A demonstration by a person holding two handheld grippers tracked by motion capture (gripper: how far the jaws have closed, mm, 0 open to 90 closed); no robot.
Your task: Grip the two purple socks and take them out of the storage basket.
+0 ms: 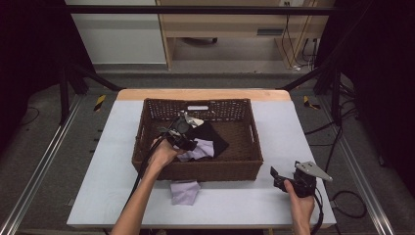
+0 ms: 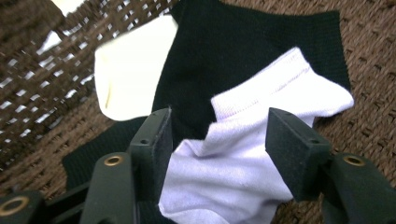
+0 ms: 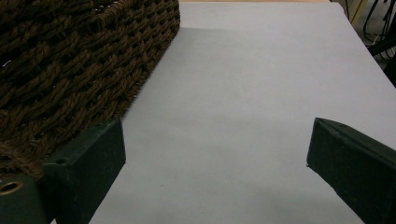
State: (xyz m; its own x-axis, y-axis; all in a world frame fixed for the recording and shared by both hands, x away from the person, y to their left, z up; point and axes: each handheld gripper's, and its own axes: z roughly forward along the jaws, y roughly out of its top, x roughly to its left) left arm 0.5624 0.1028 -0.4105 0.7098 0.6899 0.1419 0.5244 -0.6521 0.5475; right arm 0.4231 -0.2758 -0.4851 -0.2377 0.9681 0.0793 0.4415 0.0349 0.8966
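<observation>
A brown wicker basket [image 1: 247, 164] stands mid-table and holds socks: a black sock [image 2: 243, 51], a pale lilac sock [image 2: 243, 154] on top of it, and a cream sock [image 2: 133, 70] by the basket wall. My left gripper [image 2: 217, 140] hovers inside the basket just over the lilac sock, jaws open with the sock lying between them. In the high view my left gripper [image 1: 188, 142] is over the lilac sock [image 1: 200, 149]. Another lilac sock [image 1: 185, 191] lies on the table in front of the basket. My right gripper [image 1: 276, 177] is open and empty, low over the table right of the basket.
The pale table top [image 3: 261, 93] stretches out right of the basket wall [image 3: 70, 60]. The table's right edge and cables [image 1: 350, 203] lie beyond my right hand. Dark frame bars flank the table on both sides.
</observation>
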